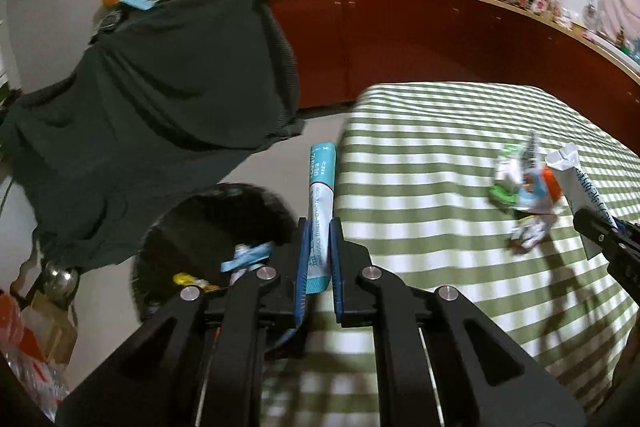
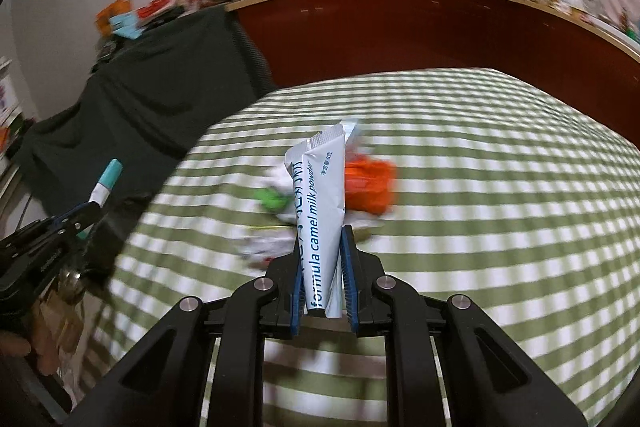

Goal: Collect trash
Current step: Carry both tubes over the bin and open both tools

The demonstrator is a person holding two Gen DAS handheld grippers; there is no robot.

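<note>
My left gripper (image 1: 319, 227) is shut on a slim teal-and-white sachet (image 1: 321, 183) that sticks up between its blue pads, at the table's left edge. Below and left of it stands a black trash bin (image 1: 208, 223) on the floor, with several wrappers inside. My right gripper (image 2: 322, 235) is shut on a white milk powder sachet (image 2: 323, 195), held upright over the green-and-white striped tablecloth (image 2: 480, 187). A heap of wrappers (image 1: 520, 183), green, orange and white, lies on the cloth. In the right wrist view the heap (image 2: 366, 183) sits just behind the held sachet.
A dark cloth (image 1: 152, 99) drapes over furniture left of the table. Red cabinets (image 1: 420, 39) with pots and bottles on the counter run along the back. Boxes and a metal ball (image 1: 60, 281) sit on the floor at the lower left.
</note>
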